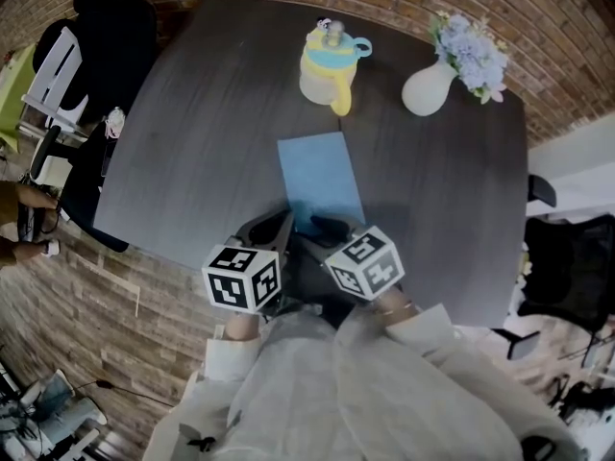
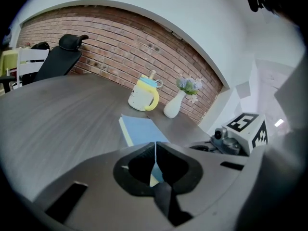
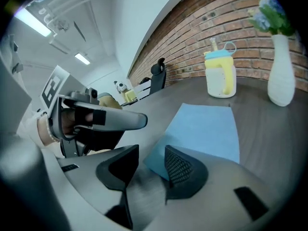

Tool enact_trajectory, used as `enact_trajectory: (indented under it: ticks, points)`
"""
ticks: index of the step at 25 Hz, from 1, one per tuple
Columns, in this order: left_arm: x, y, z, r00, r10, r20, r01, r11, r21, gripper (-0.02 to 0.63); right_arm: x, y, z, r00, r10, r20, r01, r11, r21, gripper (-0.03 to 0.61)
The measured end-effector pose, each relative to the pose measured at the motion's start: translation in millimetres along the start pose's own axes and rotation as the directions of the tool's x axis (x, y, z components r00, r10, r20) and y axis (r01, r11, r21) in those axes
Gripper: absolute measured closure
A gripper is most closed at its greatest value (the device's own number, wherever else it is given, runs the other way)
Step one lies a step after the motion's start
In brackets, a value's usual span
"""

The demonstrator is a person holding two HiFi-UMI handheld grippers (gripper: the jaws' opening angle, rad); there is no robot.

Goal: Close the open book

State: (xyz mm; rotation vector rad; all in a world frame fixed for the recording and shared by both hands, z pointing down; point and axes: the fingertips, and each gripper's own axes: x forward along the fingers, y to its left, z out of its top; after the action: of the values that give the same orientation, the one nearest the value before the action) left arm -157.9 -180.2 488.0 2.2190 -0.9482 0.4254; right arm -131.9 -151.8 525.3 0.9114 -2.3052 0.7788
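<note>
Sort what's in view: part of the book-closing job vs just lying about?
Job:
- blue book, lying flat and shut on the dark table
- right gripper, fingers apart, nothing held, at the book's near corner
- left gripper, fingers together, empty

Lying about:
- yellow cup with blue lid
- white vase of flowers
- black office chair beside the table

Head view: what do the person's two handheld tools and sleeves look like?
The left tool and right tool match. Each has a smooth grey body ending in black jaws, and each carries a white cube printed with black square markers. The right tool's pads have a fine mesh texture. The person wears loose pale grey sleeves. No cables show.
</note>
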Motion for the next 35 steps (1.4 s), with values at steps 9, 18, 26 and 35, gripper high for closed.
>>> enact_trajectory:
  ticks: [9, 18, 26, 35]
  points:
    - [-6, -22, 17, 0.997, -0.075, 0.031, 0.073, 0.994, 0.076, 0.601, -43, -8, 41, 0.985, -0.006, 0.172, -0.004, 0.999, 0.052, 0.420]
    - [-8, -43, 42, 0.992, -0.110, 0.064, 0.100, 0.985, 0.143, 0.601, -78, -19, 66, 0.951, -0.045, 0.306, 0.026, 0.997, 0.066, 0.482]
    - [-12, -54, 56, 0.990, -0.112, 0.086, 0.093, 0.975, 0.202, 0.601, -103, -16, 85, 0.916, -0.071, 0.394, 0.049, 0.997, 0.067, 0.511]
    - [-11, -73, 58, 0.983, -0.154, 0.105, 0.126, 0.964, 0.236, 0.603, -123, -26, 78, 0.896, -0.129, 0.426, 0.097, 0.991, 0.096, 0.543]
